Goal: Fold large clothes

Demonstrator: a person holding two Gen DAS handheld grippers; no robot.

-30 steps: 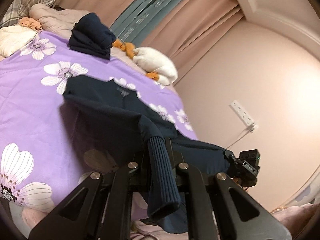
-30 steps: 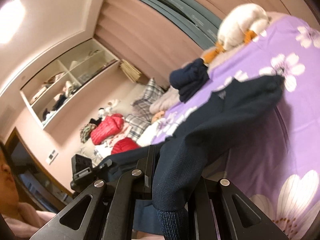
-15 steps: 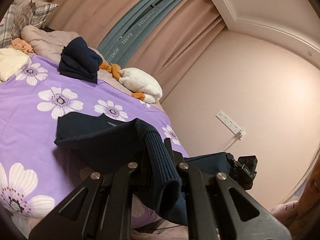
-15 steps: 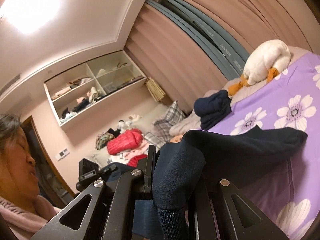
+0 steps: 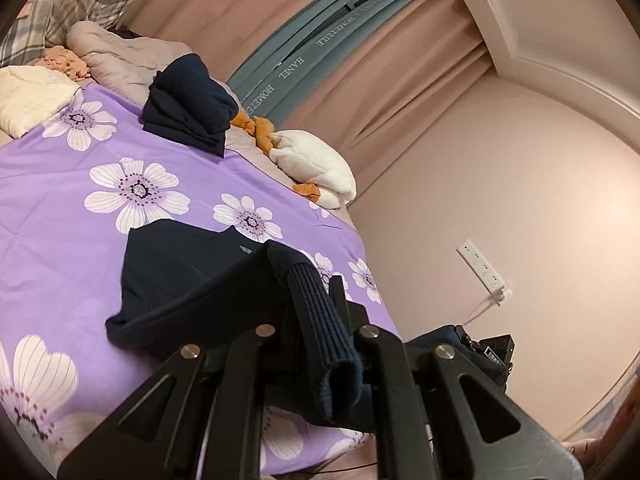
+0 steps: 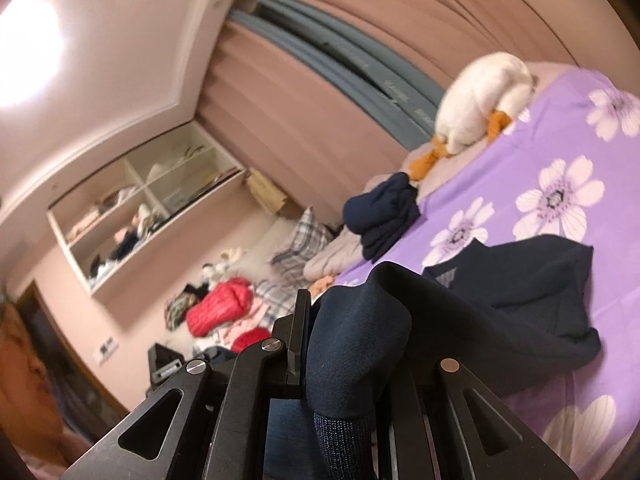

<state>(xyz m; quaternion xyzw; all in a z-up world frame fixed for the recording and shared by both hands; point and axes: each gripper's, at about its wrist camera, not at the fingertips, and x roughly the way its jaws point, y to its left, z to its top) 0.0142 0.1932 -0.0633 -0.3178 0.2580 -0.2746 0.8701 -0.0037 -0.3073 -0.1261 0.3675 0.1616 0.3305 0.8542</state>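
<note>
A: Where is there room to pass on the purple bedspread?

B: Left of the navy sweater the cover lies bare, and also far of it, up to the folded navy pile

A: What blocks the far side?

B: That pile, the plush duck at far right, and the cream cushion at far left

The left gripper is clamped on the ribbed hem of a navy sweater, the hem draping back over the jaws while the body lies folded on the purple floral bedsheet. Beyond the sweater, at the sheet's far edge, sits a stack of folded navy clothes, with a white plush duck just right of the stack. The right gripper shows at the sheet's right corner, also on navy fabric, below a wall socket strip.
</note>
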